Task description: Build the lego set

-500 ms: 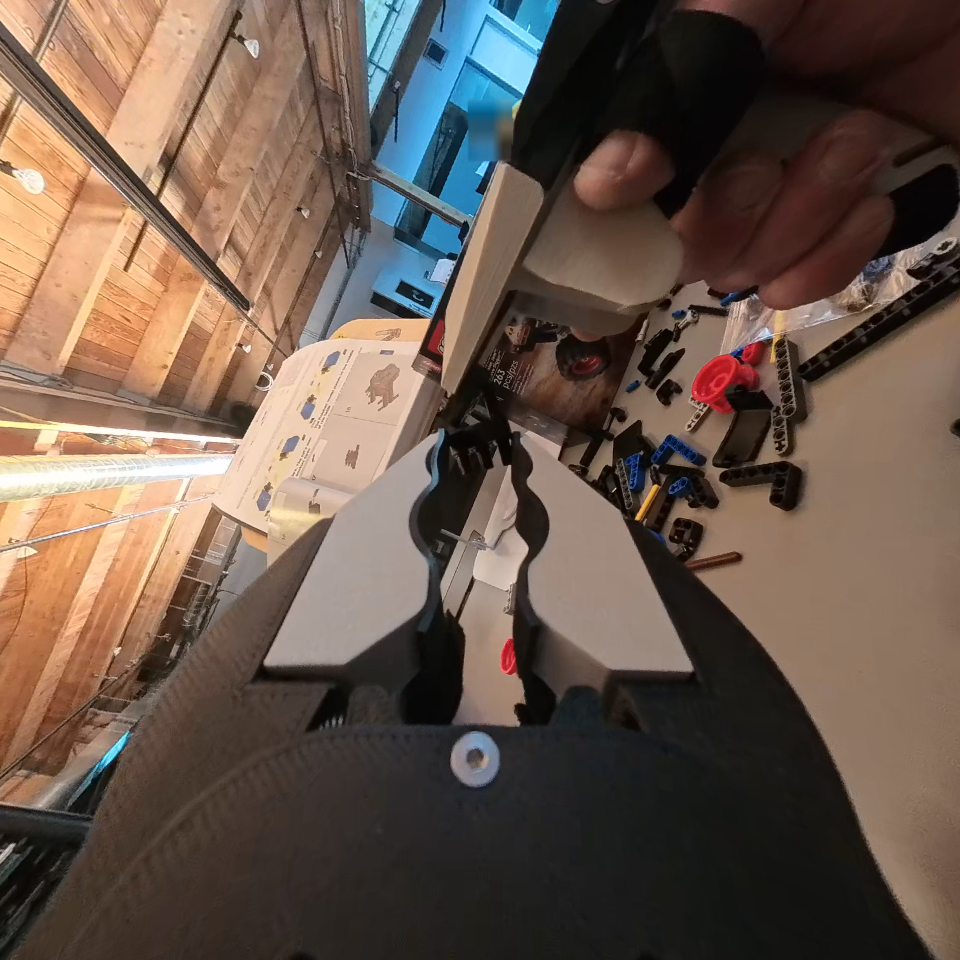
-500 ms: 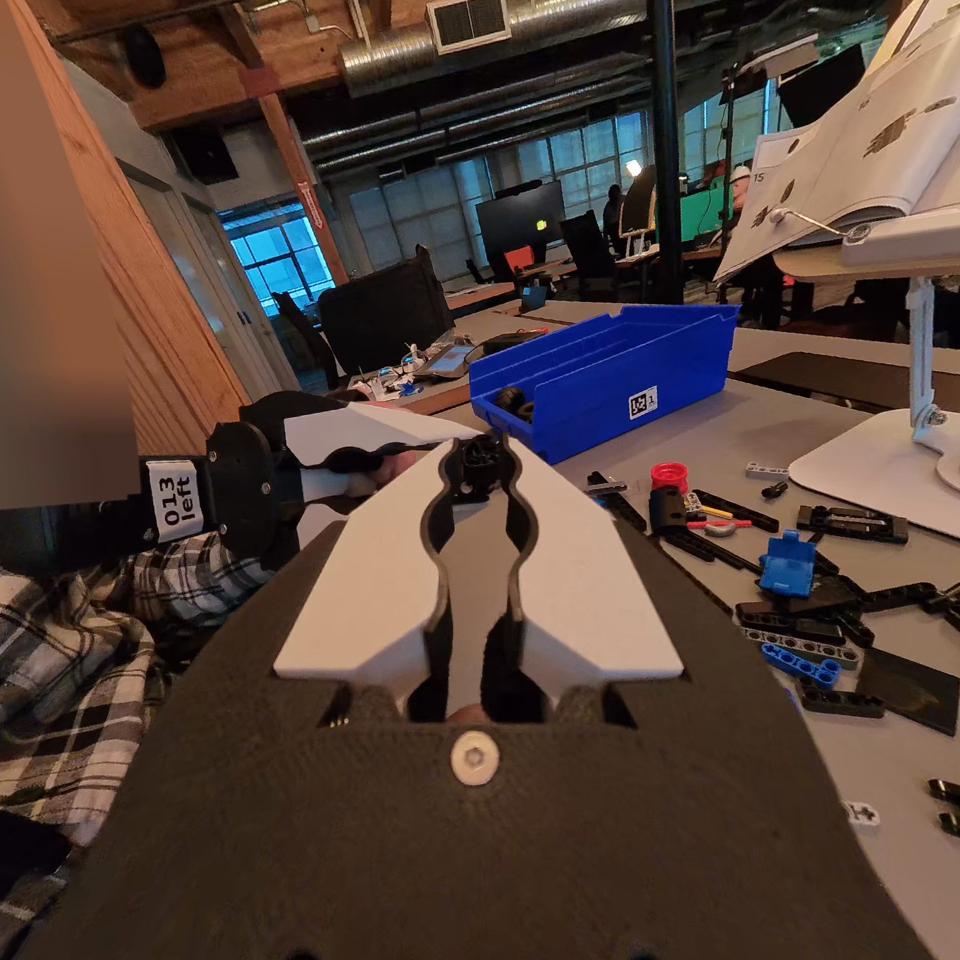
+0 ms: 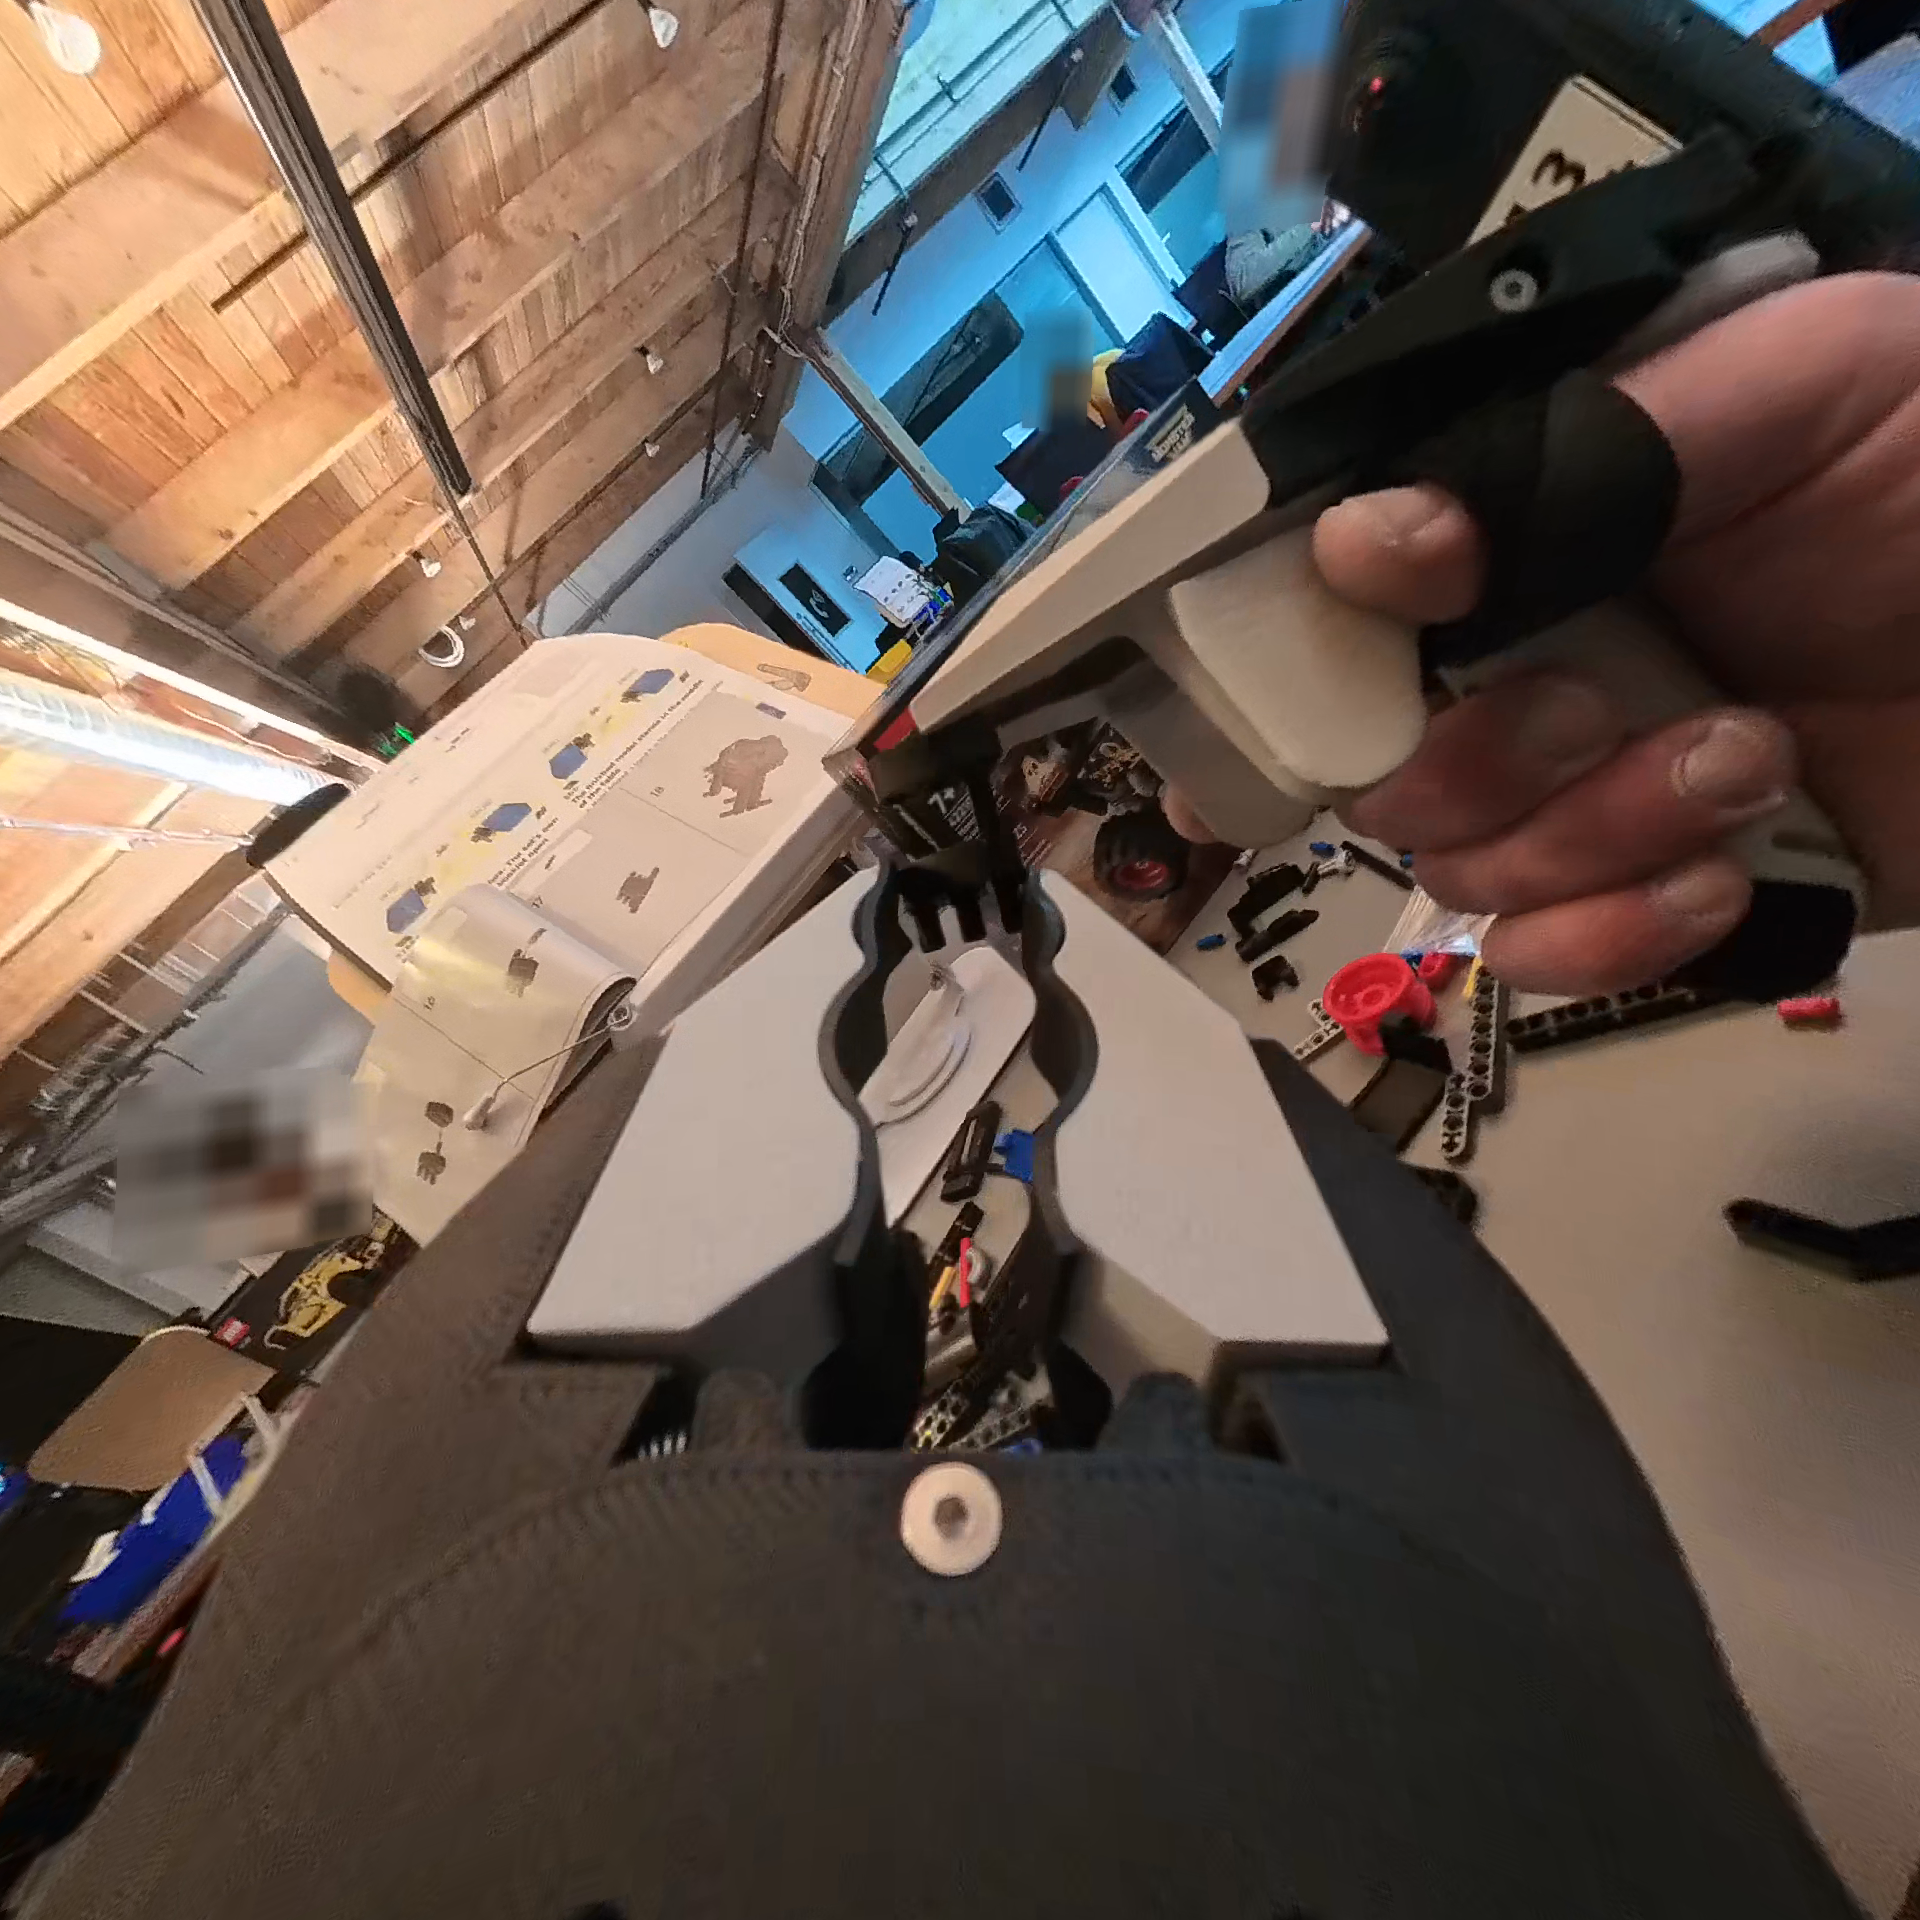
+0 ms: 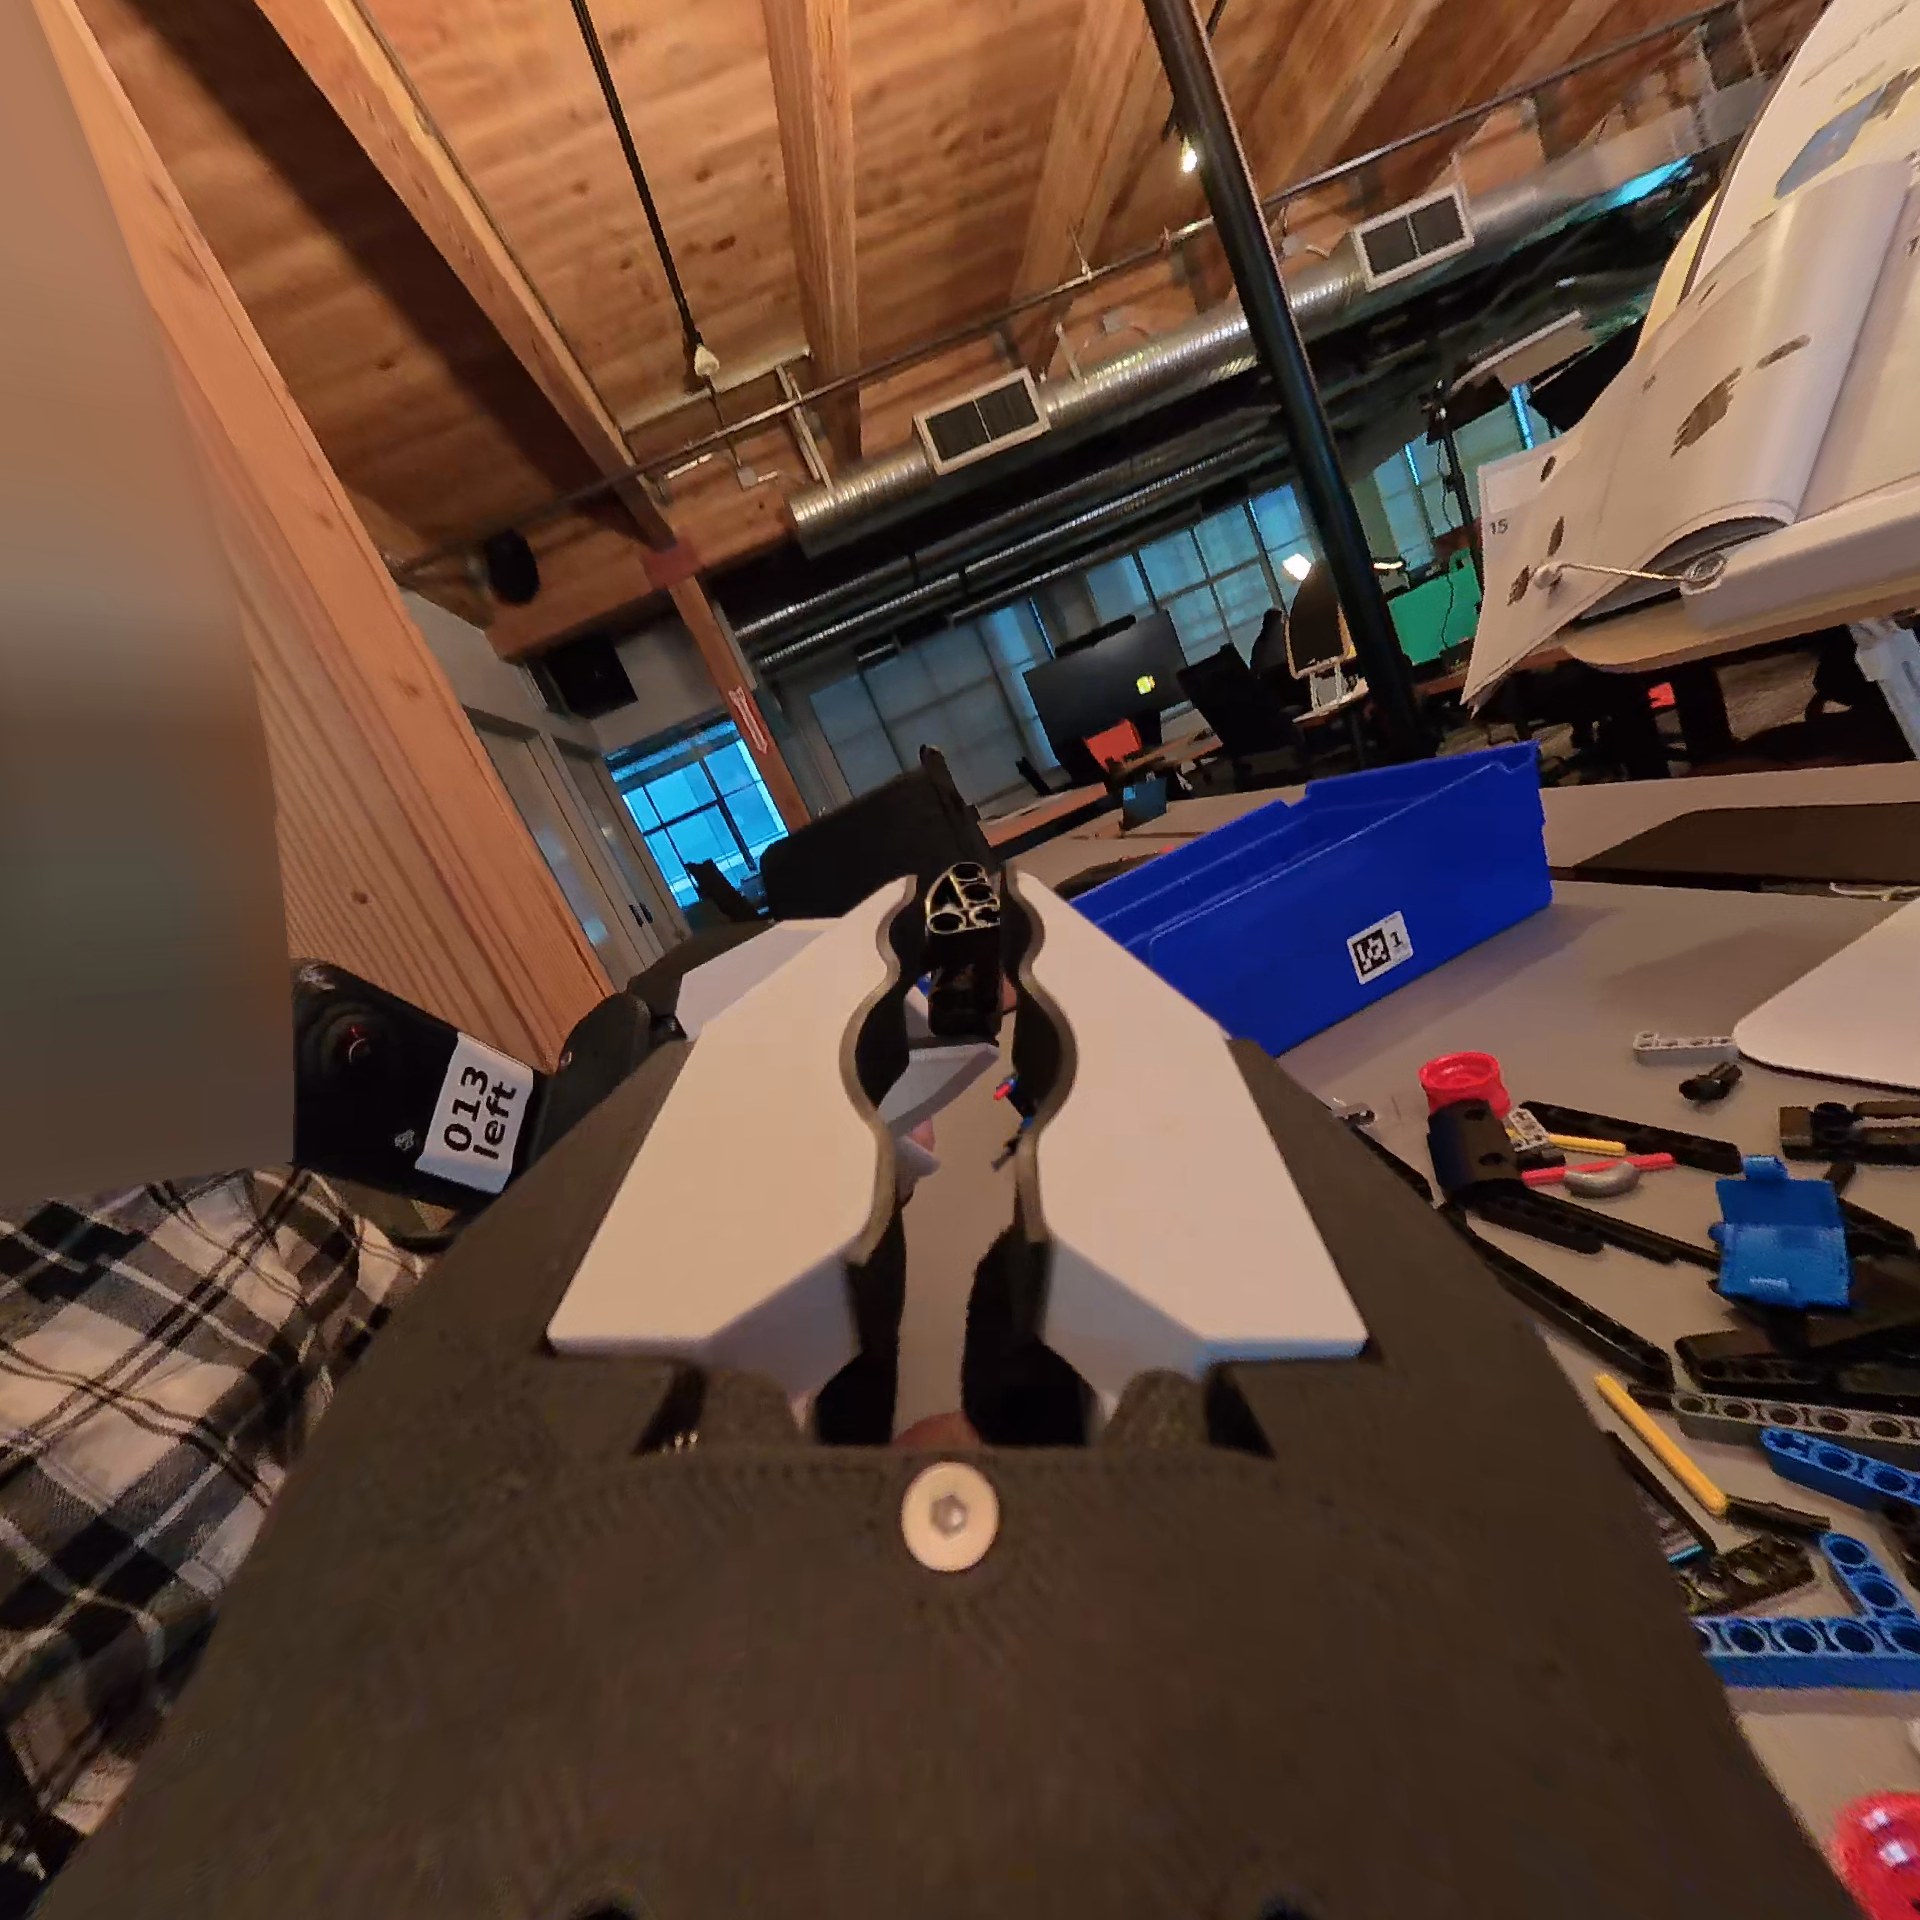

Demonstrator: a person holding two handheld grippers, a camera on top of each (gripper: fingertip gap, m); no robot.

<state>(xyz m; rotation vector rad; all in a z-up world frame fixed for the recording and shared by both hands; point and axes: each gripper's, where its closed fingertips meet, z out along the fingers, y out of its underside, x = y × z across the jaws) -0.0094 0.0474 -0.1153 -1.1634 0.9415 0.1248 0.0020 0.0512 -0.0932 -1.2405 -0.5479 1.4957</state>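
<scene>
We grip a black lego piece (image 4: 966, 935) in right gripper (image 4: 961, 914); left gripper (image 3: 956, 914) jaws narrow on small black part (image 3: 951, 914), above the table (image 3: 1662, 1351).

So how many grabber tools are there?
2. The left hand-held gripper fills the bottom of the left wrist view, shut on a black piece. The right hand-held gripper fills the right wrist view, shut on a black beam.
</scene>
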